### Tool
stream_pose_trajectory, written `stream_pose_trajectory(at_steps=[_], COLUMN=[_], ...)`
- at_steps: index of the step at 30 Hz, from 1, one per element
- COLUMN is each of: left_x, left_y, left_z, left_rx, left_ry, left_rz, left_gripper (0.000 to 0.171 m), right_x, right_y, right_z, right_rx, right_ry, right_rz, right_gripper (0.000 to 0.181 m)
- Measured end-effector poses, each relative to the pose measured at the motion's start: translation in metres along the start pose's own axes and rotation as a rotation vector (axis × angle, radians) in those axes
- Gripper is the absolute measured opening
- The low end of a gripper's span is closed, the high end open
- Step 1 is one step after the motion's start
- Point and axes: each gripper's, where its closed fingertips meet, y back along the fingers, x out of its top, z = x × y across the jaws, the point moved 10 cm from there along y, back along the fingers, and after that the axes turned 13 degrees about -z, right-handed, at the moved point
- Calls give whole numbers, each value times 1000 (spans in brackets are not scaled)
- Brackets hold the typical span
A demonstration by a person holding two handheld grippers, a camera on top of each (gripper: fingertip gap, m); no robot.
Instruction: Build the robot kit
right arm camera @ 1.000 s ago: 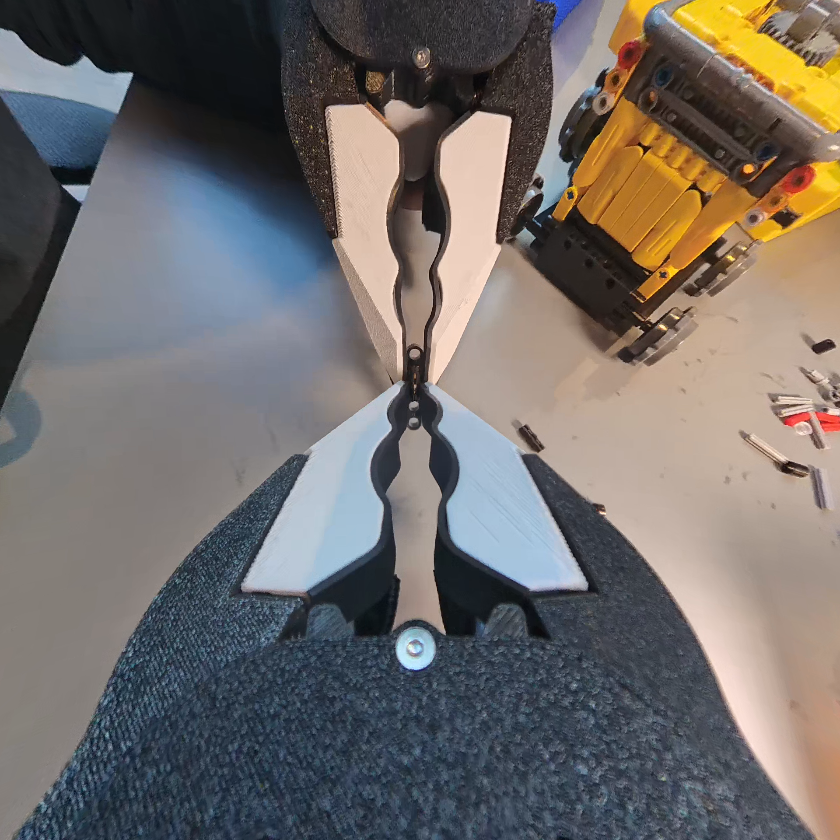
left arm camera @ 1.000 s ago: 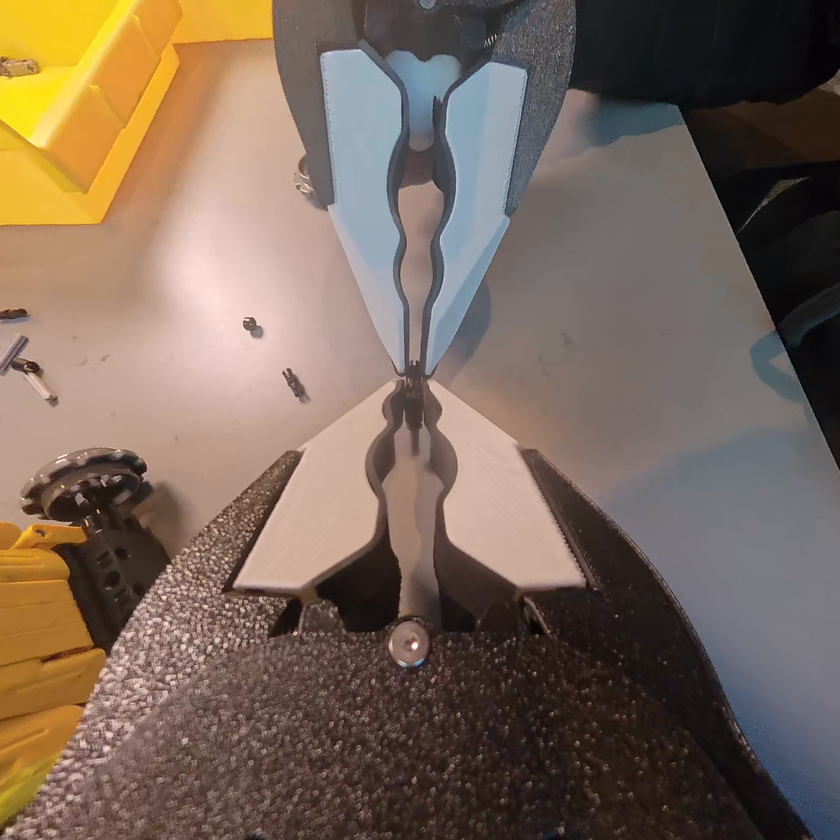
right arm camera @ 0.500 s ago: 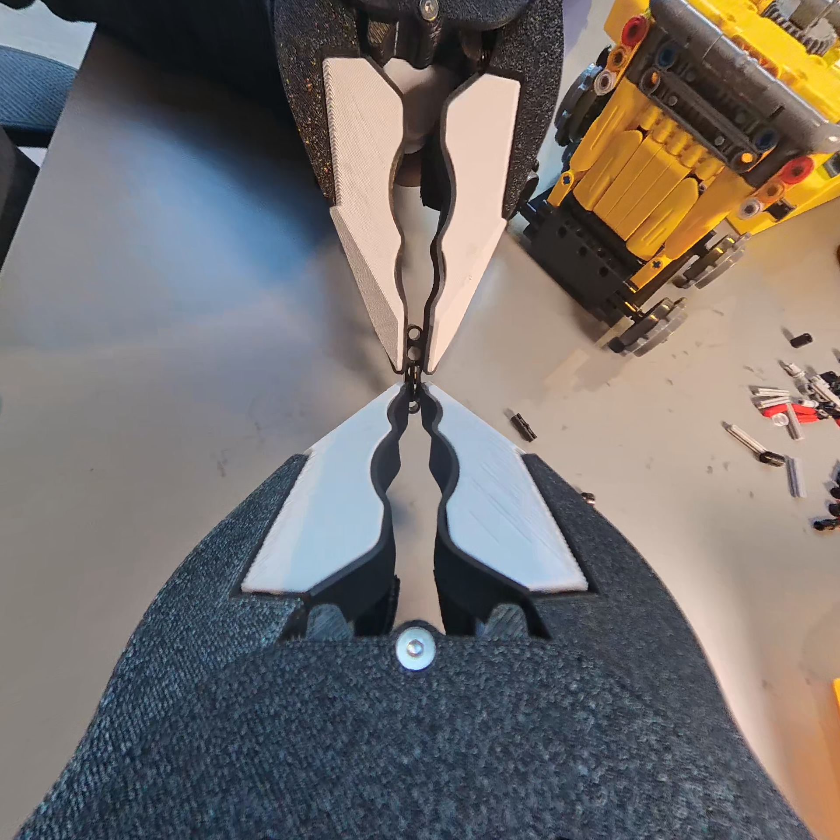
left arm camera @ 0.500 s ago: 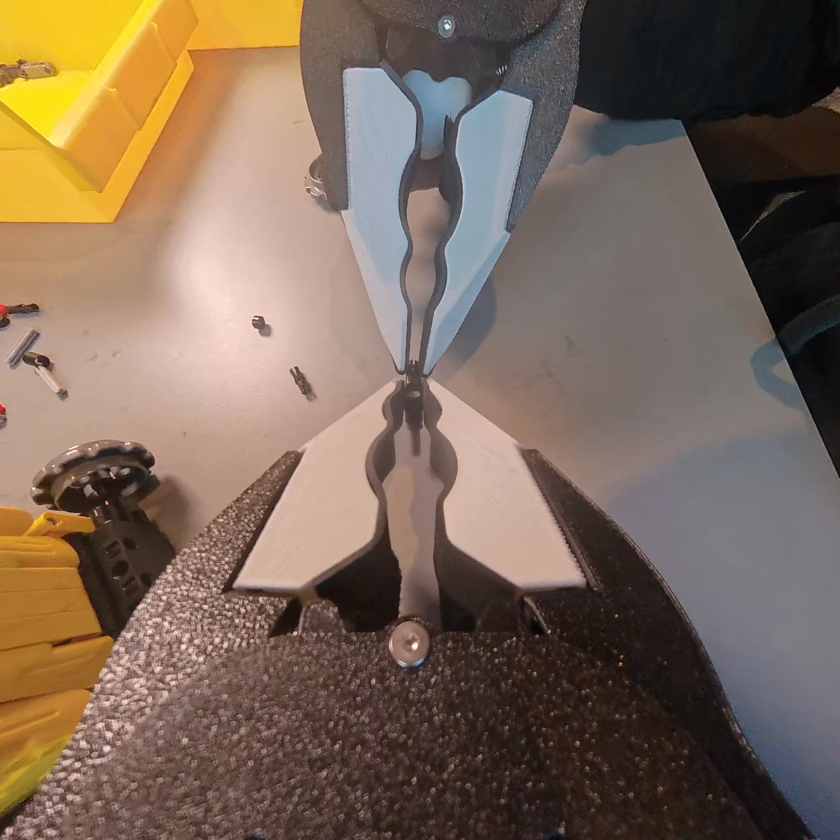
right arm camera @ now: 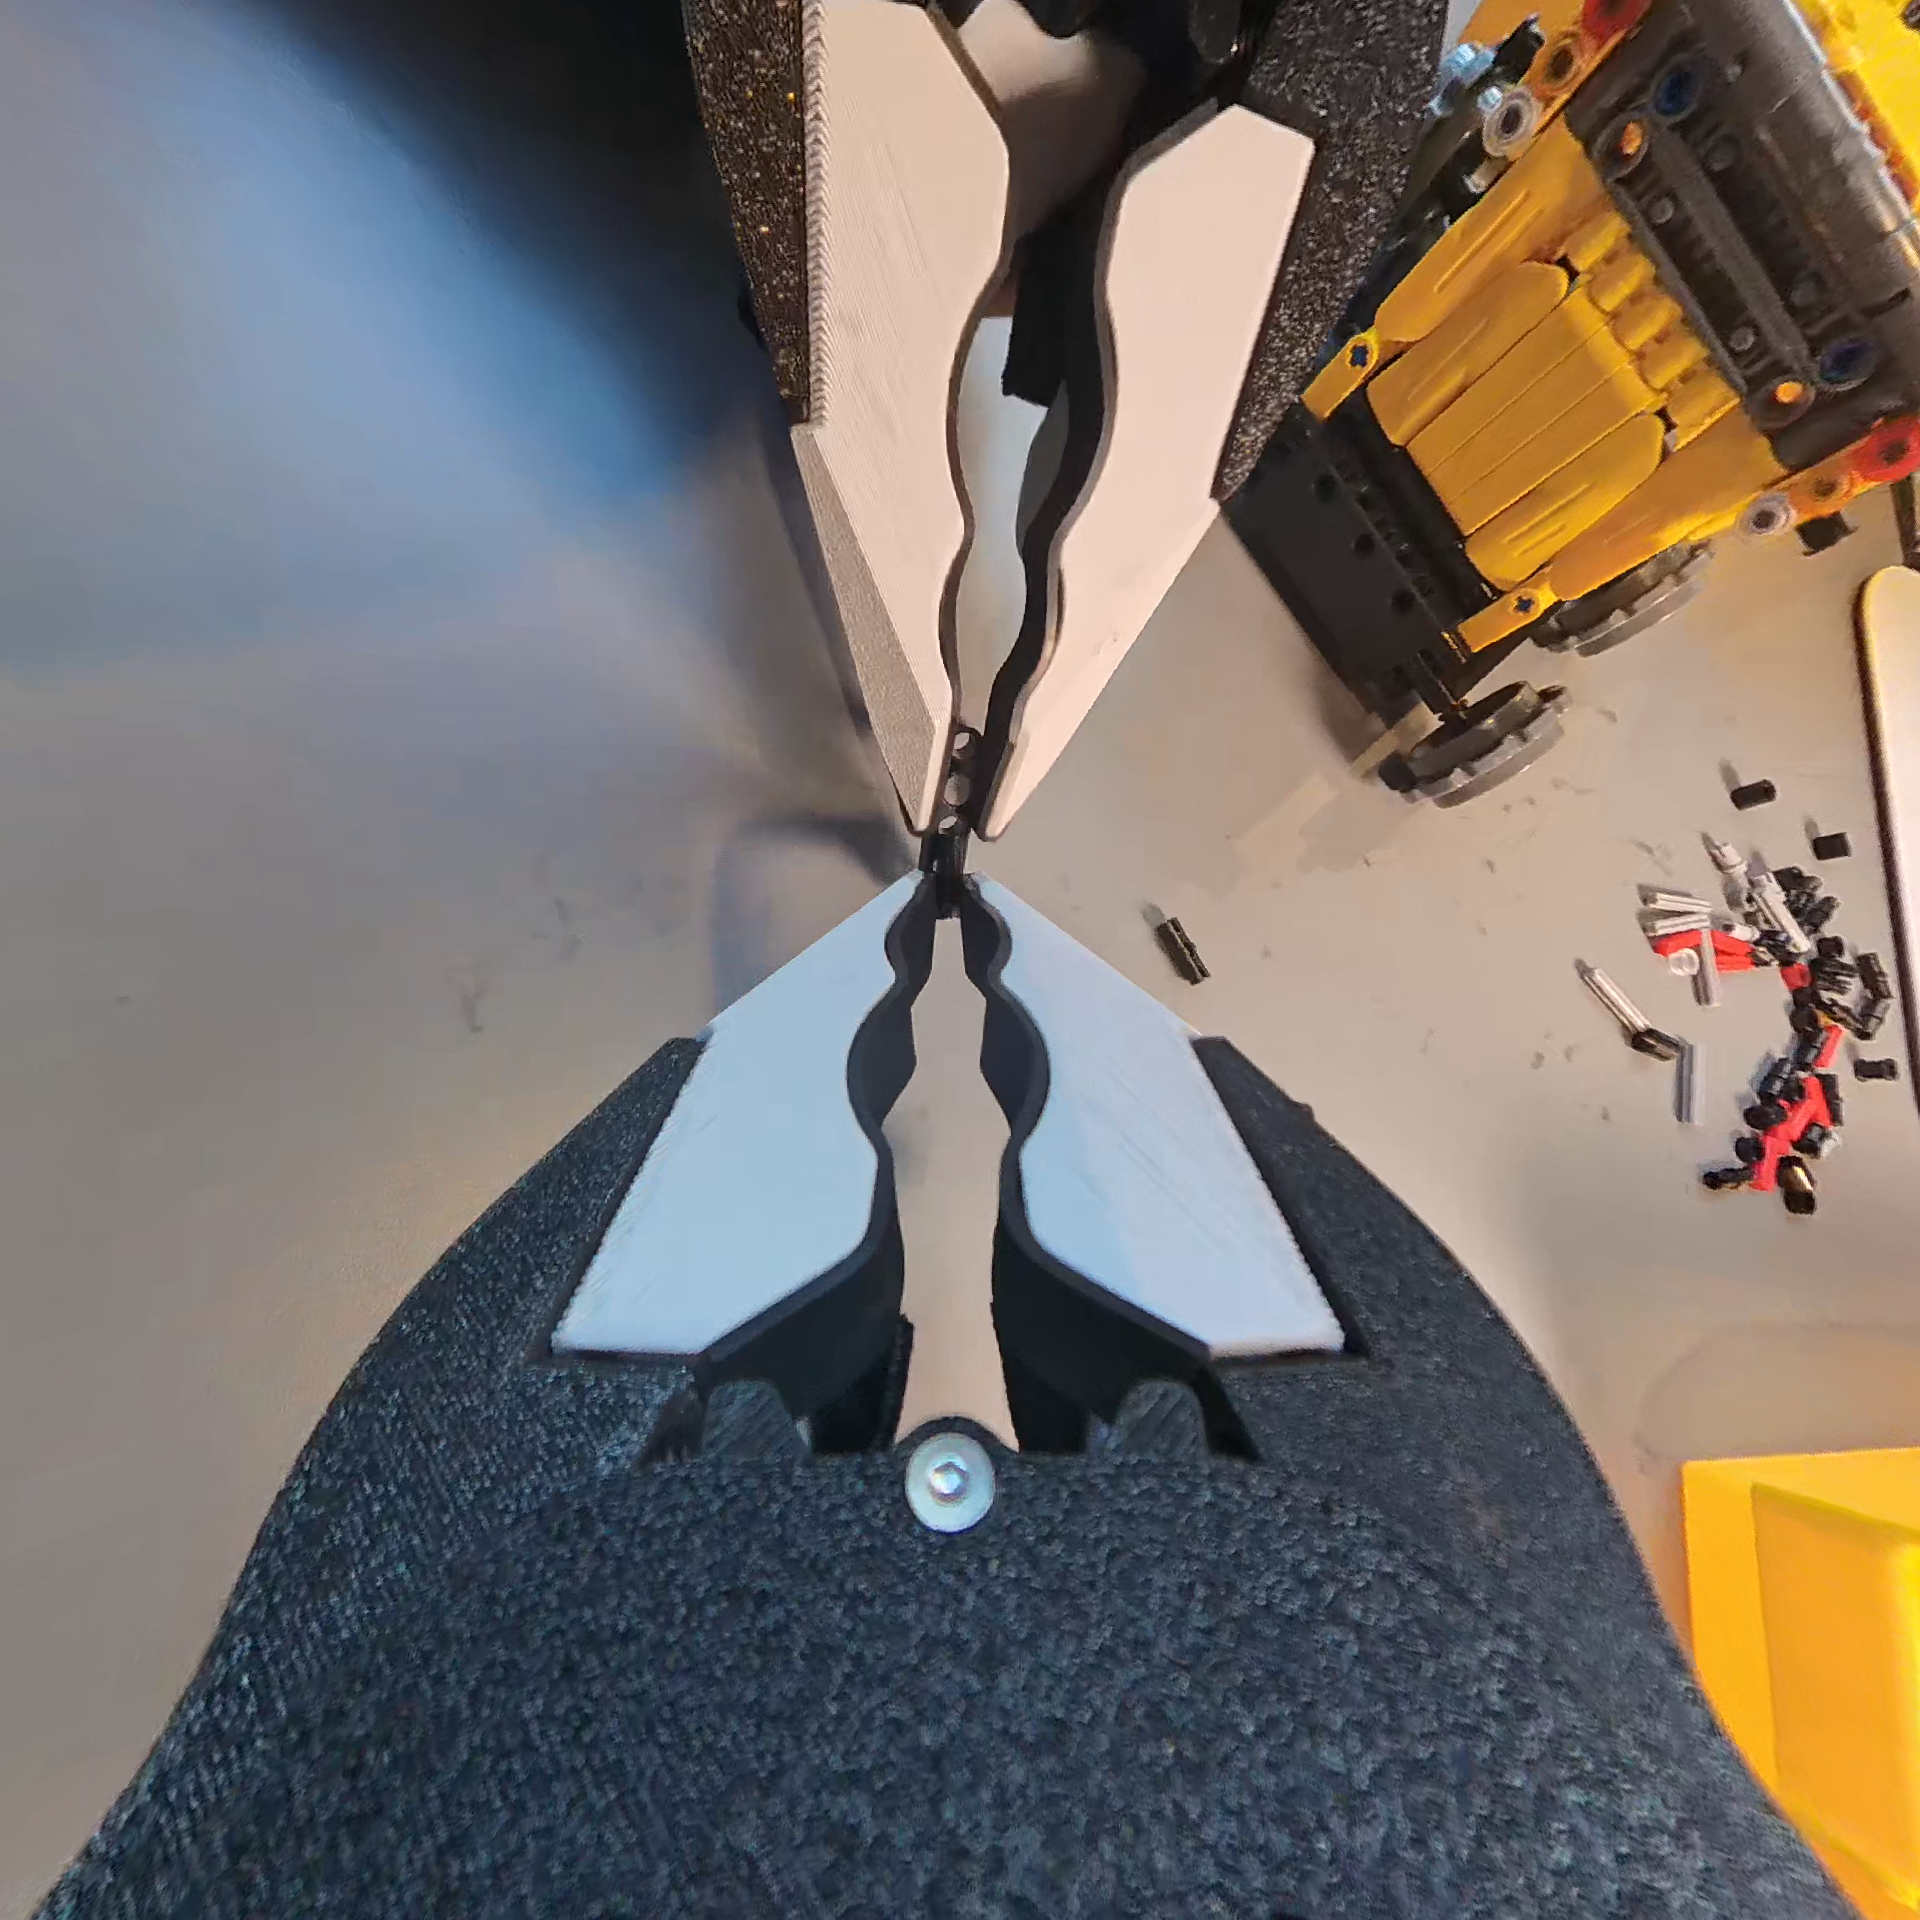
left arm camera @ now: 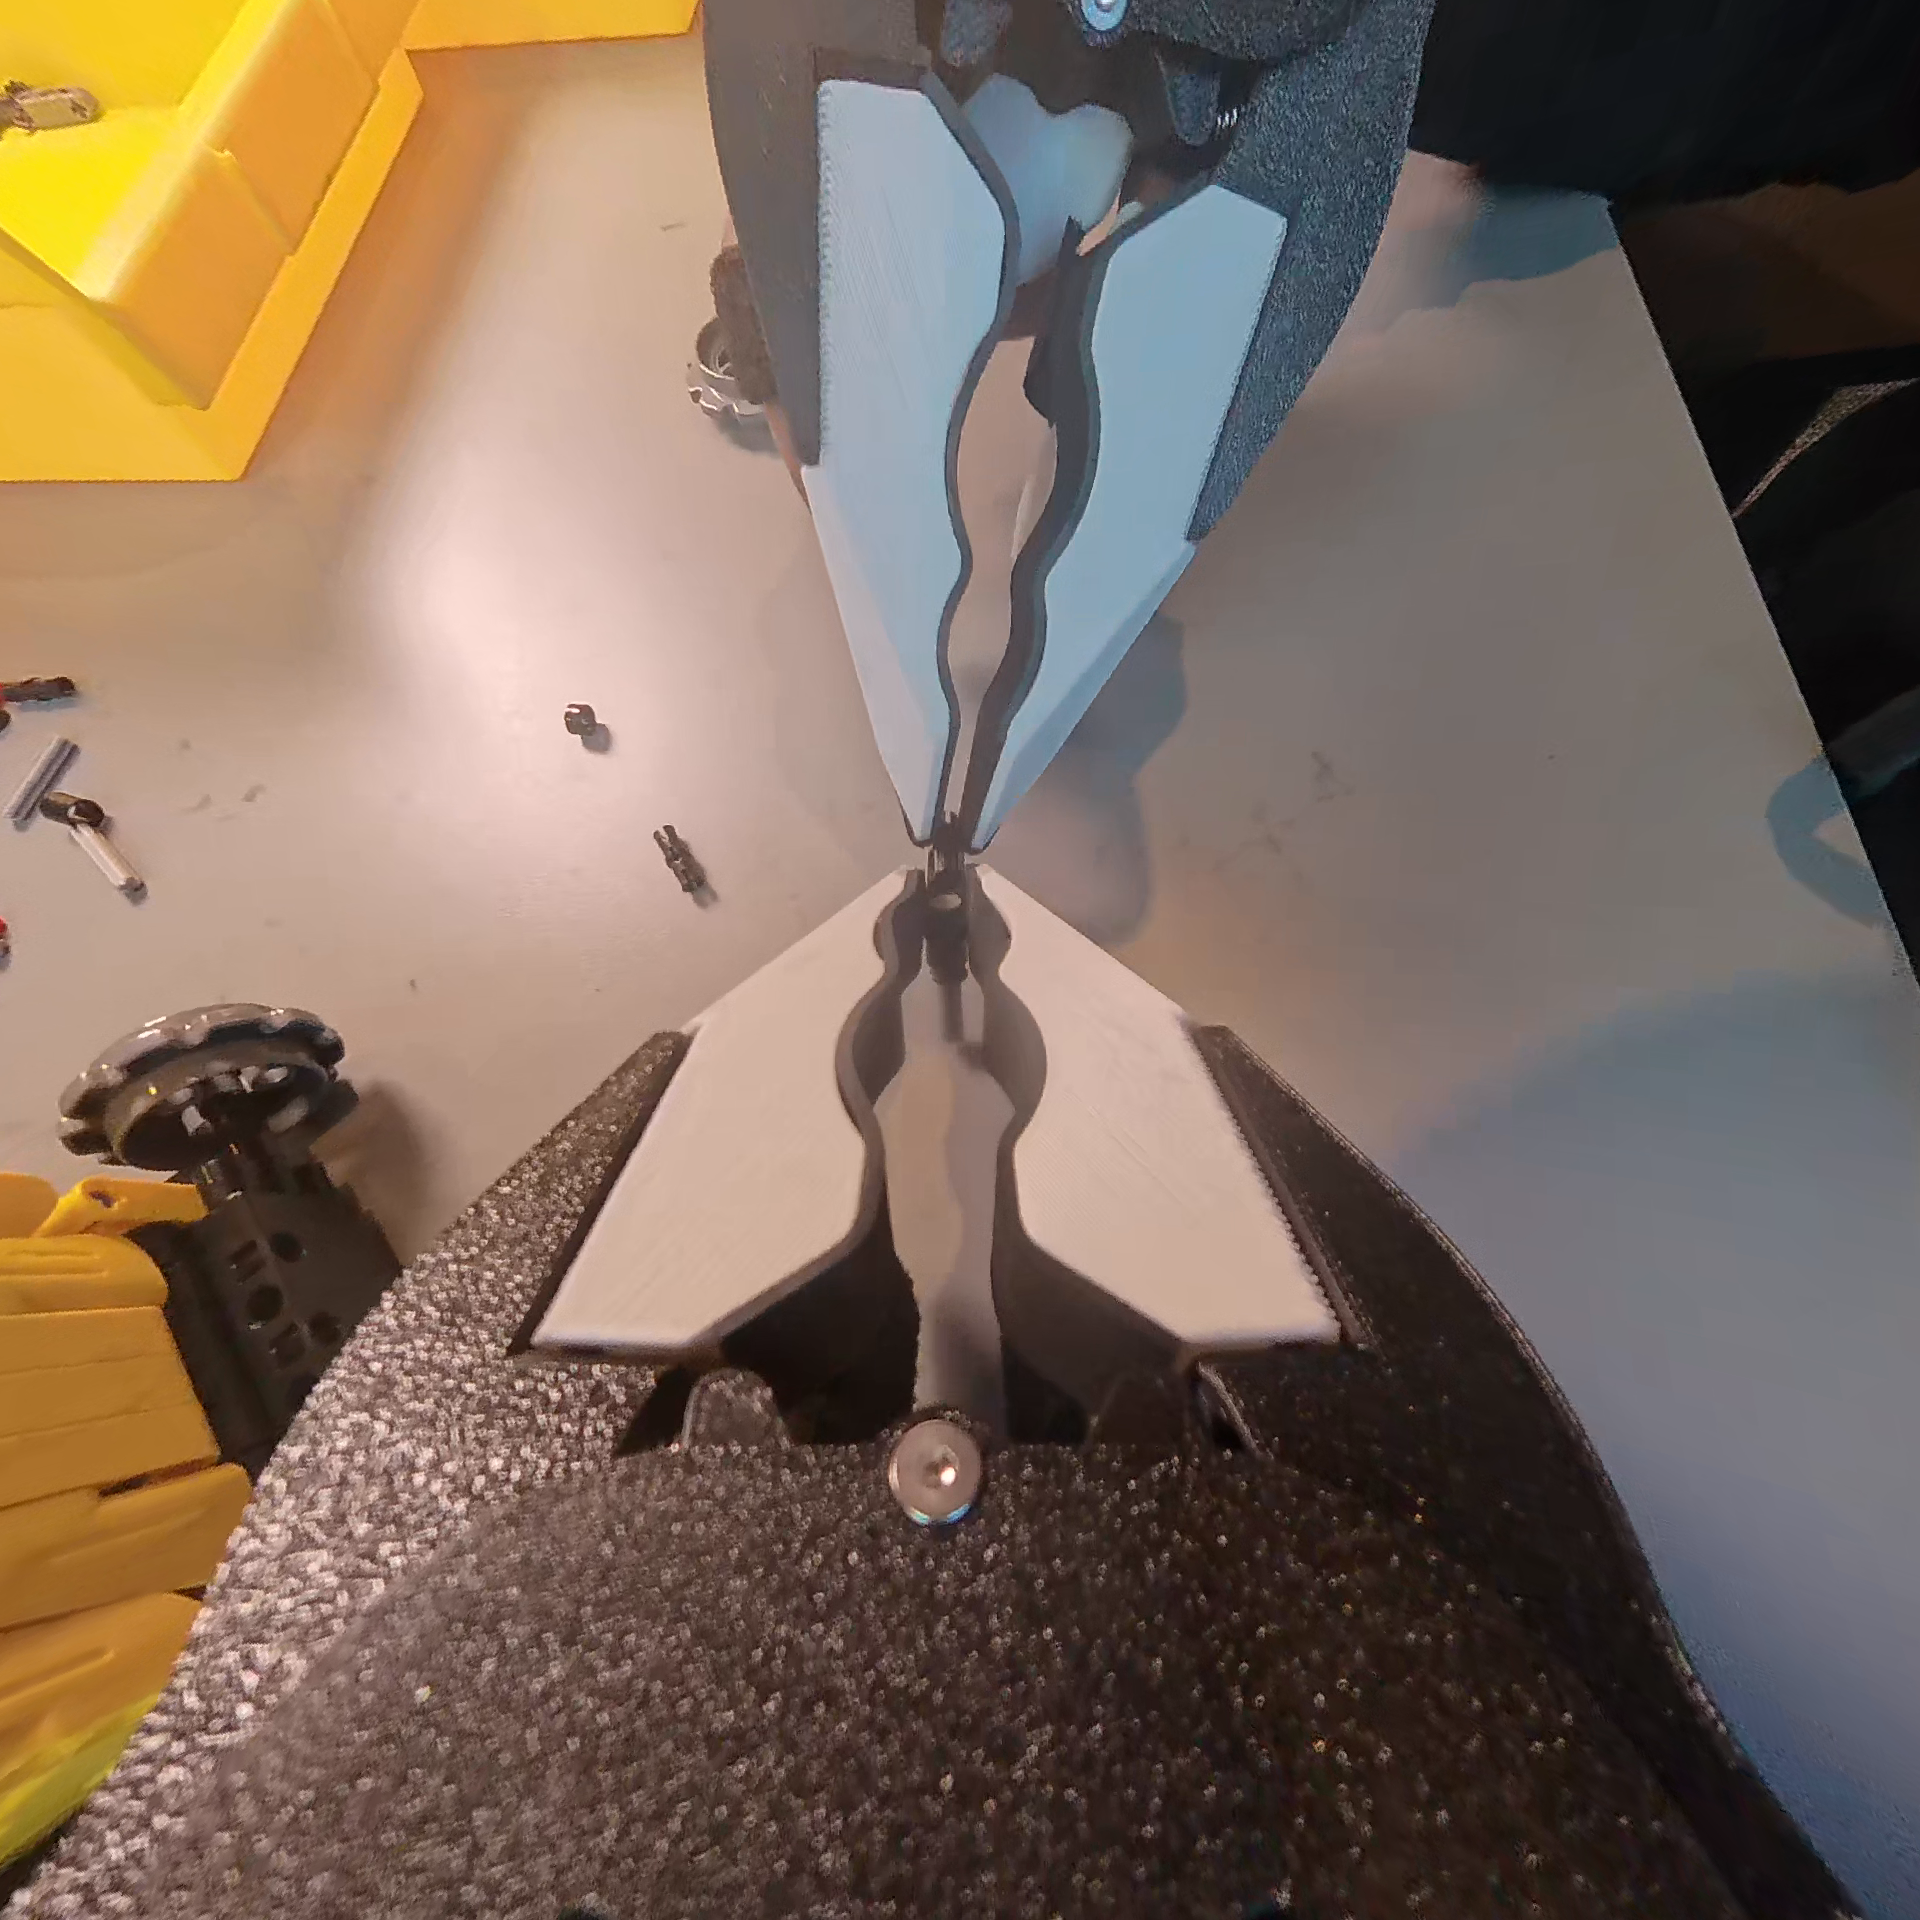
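The left gripper [left arm camera: 943, 902] has its jaws pinched tight on a small black beam with holes [left arm camera: 945, 914]. The right gripper [right arm camera: 943, 896] has its jaws pinched tight on a tiny black pin [right arm camera: 943, 871] that touches the end of that beam. The two grippers meet tip to tip above the grey table [left arm camera: 1455, 727]. In the left wrist view, a loose black pin [left arm camera: 681, 860] lies on the table at 9 o'clock from the tips. A yellow toy truck [left arm camera: 94, 1351] sits at 8 o'clock. A yellow bin [left arm camera: 187, 239] is at 10 o'clock. In the right wrist view, a pile of little red, black and grey parts [right arm camera: 1766, 1018] lies at 3 o'clock.
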Motion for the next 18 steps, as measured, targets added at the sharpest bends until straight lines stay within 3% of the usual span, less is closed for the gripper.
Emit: stream_pose_trajectory(at_steps=[6, 18], left_x=[0, 1], left_y=[-1, 1], left_z=[1, 0], left_rx=[8, -4], left_ry=[11, 31], left_rz=[-19, 2], left_gripper=[5, 5], right_x=[5, 2], right_y=[0, 5], right_z=[-1, 4], right_rx=[-31, 20], right_ry=[32, -64], right_rz=[-23, 146], right_gripper=[4, 0])
